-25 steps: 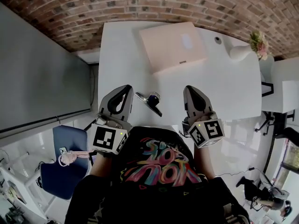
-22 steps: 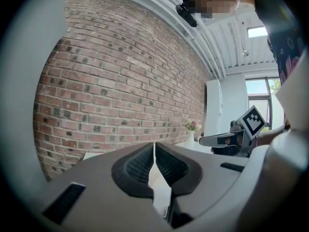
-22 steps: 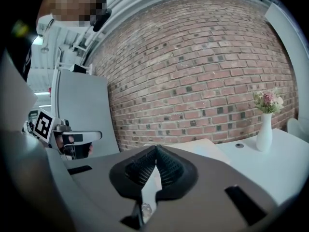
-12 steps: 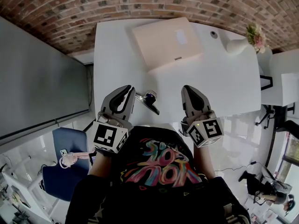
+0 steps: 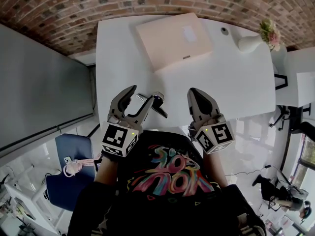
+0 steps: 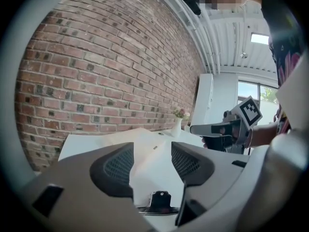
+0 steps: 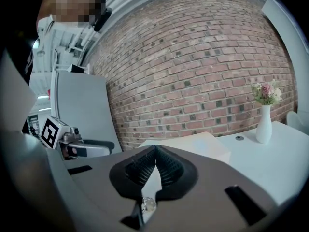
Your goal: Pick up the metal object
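Left claw [image 6: 152,166], jaws just opened wide; metal object [image 6: 159,204] lies between them on the table [image 5: 236,82], ungripped. Probably stiff, light, slick: grip its dark knob. Right claw [image 7: 155,170] closed, empty.

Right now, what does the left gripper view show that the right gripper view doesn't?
Only the left gripper view: the metal object, low in the gap of the left gripper, whose jaws have just been opening and are not gripping it; also the right gripper from the side. Only the right gripper view: its own shut jaws, the left gripper's side, a grey panel. Both: brick wall, white table, vase.
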{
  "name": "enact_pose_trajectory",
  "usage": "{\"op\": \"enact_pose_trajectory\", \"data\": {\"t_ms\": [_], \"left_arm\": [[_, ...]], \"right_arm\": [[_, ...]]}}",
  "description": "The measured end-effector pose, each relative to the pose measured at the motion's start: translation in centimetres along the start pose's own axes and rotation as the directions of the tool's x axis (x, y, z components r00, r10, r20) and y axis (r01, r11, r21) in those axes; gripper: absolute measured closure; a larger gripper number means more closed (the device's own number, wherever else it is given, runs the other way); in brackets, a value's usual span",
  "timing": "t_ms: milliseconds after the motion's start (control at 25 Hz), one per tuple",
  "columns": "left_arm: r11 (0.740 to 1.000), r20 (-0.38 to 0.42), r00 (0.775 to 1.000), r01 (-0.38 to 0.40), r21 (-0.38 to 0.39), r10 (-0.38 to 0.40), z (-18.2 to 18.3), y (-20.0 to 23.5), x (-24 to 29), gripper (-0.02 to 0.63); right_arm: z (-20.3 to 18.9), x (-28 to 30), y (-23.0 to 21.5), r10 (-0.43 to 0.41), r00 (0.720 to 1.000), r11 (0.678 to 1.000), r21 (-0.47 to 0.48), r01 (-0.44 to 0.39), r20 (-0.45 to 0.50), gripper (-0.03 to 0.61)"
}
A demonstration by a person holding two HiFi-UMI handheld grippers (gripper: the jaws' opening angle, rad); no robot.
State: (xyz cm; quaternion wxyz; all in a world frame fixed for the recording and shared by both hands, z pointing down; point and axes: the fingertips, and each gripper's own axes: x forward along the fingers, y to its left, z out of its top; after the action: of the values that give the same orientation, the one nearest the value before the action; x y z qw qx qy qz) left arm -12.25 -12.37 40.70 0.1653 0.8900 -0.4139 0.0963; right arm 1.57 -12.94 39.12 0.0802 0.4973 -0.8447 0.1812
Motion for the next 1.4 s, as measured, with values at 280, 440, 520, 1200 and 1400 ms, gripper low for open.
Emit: {"op": "enact_pose_trajectory", "data": {"t_ms": [280, 440, 520, 1200, 1400], "left_arm": [[0.999, -0.080, 0.997, 0.019, 0.042, -0.015, -2.3, -1.0, 2.0, 0.360], [0.998, -0.118, 0.993, 0.035, 0.050, -0.029, -4.1, -1.8, 3.6, 0.359], [0.997, -0.137, 0.990, 0.046, 0.055, -0.038, -5.0, -2.2, 4.3, 0.359], [0.993, -0.351, 0.936, 0.072, 0.090, -0.036, -13.2, -3.1, 9.2, 0.327], [0.994, -0.412, 0.911, 0.052, 0.097, -0.007, -16.5, -3.1, 10.3, 0.322]], "right_arm": [[-0.7, -0.6, -1.1, -0.023, 1.000, 1.000, 0.010, 0.023, -0.010, 0.560], [-1.4, -1.0, -1.7, -0.030, 0.999, 0.999, 0.022, 0.031, -0.016, 0.558], [-1.8, -1.0, -1.8, -0.031, 0.999, 0.999, 0.026, 0.032, -0.025, 0.559], [-4.0, -0.9, -3.5, -0.042, 0.997, 0.997, 0.064, 0.046, -0.064, 0.560], [-4.3, -0.8, -4.1, -0.049, 0.996, 0.995, 0.078, 0.055, -0.075, 0.558]]}}
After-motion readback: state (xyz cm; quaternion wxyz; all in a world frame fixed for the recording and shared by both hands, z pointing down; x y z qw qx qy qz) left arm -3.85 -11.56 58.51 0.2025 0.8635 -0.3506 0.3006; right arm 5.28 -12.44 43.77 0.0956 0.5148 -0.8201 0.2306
